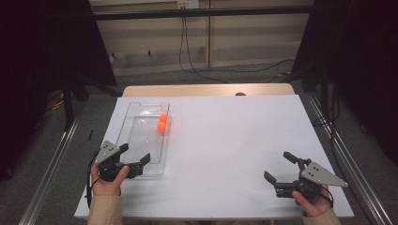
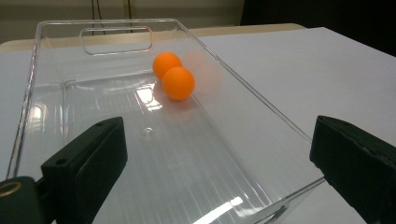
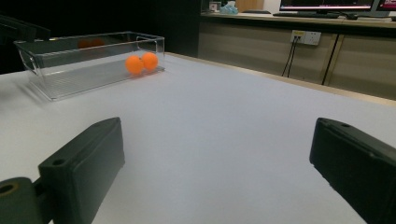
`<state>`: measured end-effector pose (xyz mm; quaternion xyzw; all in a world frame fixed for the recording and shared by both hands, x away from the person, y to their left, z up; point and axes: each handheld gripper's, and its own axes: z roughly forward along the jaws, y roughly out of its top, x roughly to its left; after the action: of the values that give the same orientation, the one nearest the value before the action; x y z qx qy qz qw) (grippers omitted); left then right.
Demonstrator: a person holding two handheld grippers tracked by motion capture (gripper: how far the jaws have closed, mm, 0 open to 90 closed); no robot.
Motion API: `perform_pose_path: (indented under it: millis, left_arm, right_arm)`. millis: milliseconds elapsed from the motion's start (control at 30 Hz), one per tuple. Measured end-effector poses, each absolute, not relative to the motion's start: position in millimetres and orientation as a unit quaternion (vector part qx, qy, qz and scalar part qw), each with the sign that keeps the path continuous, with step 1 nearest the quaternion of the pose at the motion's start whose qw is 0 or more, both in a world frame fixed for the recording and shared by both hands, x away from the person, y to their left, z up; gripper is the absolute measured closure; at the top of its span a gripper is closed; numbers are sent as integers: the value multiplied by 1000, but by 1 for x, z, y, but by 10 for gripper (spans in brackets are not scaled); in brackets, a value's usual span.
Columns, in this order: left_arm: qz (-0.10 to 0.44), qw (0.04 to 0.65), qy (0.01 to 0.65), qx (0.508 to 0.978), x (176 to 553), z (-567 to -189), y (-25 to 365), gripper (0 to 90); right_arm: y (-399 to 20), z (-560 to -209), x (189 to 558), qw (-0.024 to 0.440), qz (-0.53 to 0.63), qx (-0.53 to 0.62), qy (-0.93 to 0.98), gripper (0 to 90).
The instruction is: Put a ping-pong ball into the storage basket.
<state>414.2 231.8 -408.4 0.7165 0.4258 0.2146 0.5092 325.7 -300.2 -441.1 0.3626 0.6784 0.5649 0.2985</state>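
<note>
left hand-held gripper (image 1: 136,157) wide open over tray's (image 2: 280,119) near end — lined up toward balls (image 2: 177,83). right hand-held gripper (image 1: 280,169) open too, parked clear on desk (image 1: 234,140).

Count: two orange balls (image 1: 163,118) (image 1: 161,126), touching, inside one clear plastic tray (image 1: 136,154). One white table (image 1: 234,140). Two hand-held grippers: left gripper (image 1: 136,153), right gripper (image 1: 278,166).

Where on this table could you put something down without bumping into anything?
The wide white stretch between the clear tray and the right gripper is bare, out to the far edge. It is crowded only at the left: the left gripper sits at the tray's near end, two orange balls at its far end.
</note>
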Motion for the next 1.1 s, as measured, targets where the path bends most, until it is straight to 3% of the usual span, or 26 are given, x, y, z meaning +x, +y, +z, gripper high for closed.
perform_pose_path:
  millis: [1100]
  left_arm:
    - [236,531,409,703,406,-416,230,40]
  right_arm:
    - [-300,-441,325,298,565,362,679,27]
